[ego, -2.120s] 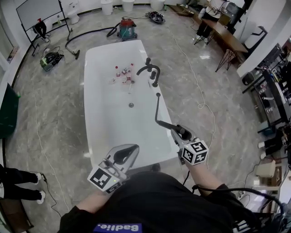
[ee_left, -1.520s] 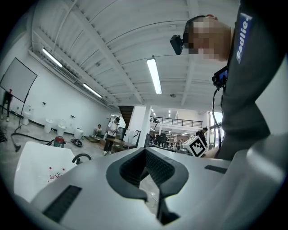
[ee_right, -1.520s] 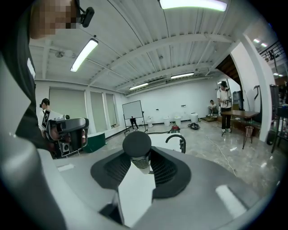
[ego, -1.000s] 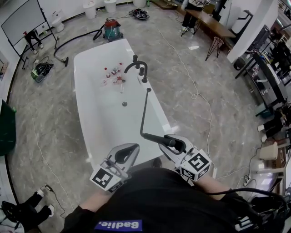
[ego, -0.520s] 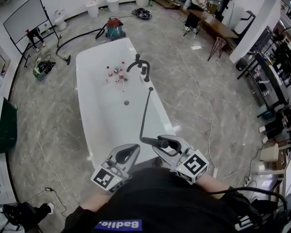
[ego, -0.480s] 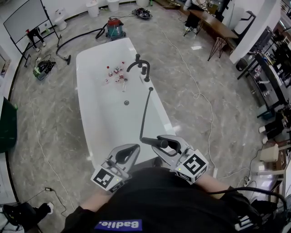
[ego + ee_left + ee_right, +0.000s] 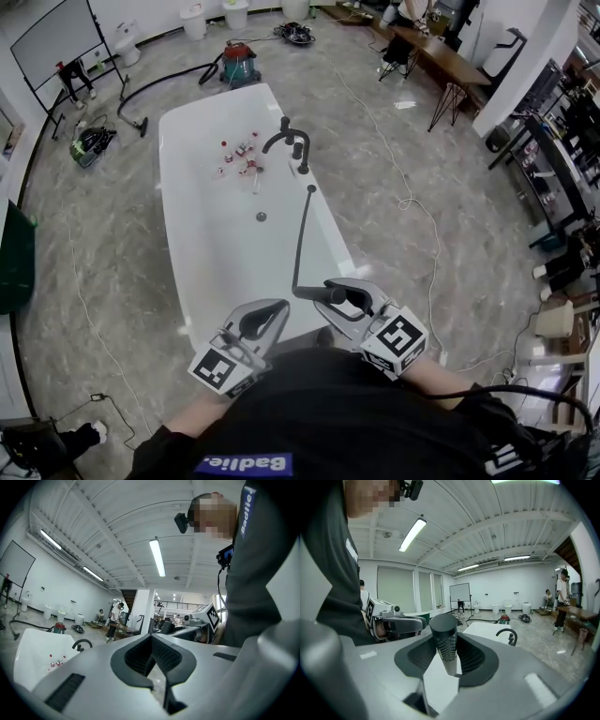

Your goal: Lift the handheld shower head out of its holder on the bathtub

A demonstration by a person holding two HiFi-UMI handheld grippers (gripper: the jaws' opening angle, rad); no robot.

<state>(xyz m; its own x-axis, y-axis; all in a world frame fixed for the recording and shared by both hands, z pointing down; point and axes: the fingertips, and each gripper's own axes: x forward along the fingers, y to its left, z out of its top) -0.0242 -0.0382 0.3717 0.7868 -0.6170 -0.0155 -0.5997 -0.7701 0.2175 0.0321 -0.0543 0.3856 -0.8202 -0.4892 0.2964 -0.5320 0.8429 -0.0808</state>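
Observation:
The black handheld shower head (image 7: 311, 292) lies crosswise between the jaws of my right gripper (image 7: 336, 295), which is shut on it above the near end of the white bathtub (image 7: 178, 187). Its dark hose (image 7: 302, 234) runs from the head up to the tub's right rim, below the black faucet (image 7: 286, 141). In the right gripper view the head's dark textured handle (image 7: 444, 637) stands upright in my right gripper (image 7: 446, 654). My left gripper (image 7: 272, 314) hovers level beside it at the tub's near edge, shut and empty. Its closed left gripper (image 7: 152, 656) fills its own view.
Several small bottles (image 7: 246, 155) lie in the tub near the faucet, with the drain (image 7: 262, 217) below them. A red vacuum cleaner (image 7: 240, 58) stands beyond the tub. A white cable (image 7: 412, 202) trails over the floor on the right. A desk (image 7: 441, 56) stands at the far right.
My right gripper has carried the shower head from the tub's right rim leftward and nearer to me, over the tub's near end. The hose has followed. The left gripper has stayed put.

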